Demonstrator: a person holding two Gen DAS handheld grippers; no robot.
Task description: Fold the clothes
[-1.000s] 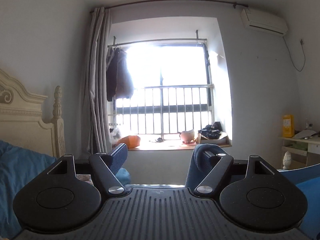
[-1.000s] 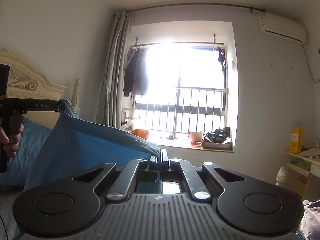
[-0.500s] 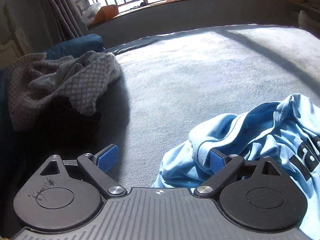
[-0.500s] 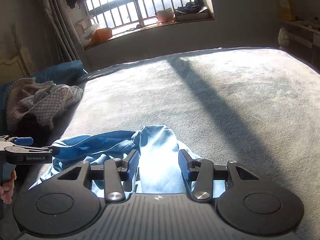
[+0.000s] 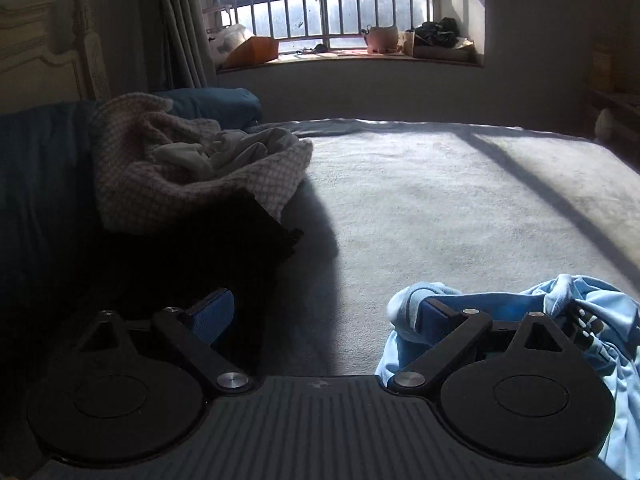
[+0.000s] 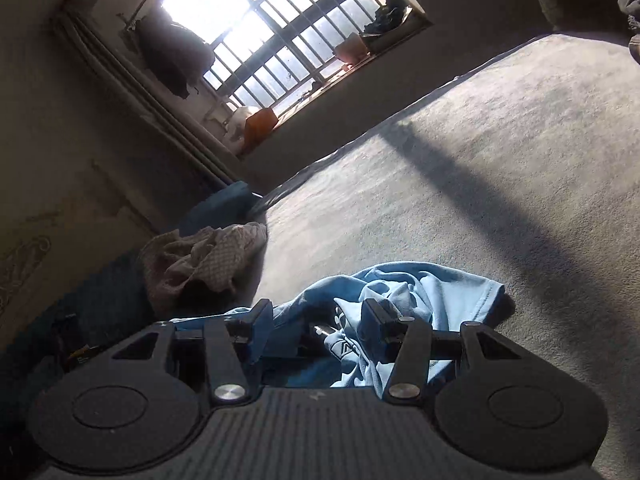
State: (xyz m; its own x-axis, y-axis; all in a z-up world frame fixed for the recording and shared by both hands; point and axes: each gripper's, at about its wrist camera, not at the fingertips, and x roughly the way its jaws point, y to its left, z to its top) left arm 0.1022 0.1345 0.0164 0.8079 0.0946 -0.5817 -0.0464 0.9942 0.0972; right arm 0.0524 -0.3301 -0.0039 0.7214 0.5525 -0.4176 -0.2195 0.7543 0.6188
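Blue shirt [image 6: 420,300] lies crumpled on the bed [image 6: 500,168], lower centre. Both tongs, left [image 5: 324,316] and right [image 6: 316,320], spread, empty (laundry heap [image 5: 192,172] upper left). Judged: spreading stage; next, grip hem corners.

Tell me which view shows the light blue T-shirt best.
The right wrist view: the light blue T-shirt lies crumpled on the grey bed cover, most of it visible, a sleeve spread to the right. The left wrist view catches only a bunched edge at its lower right corner.
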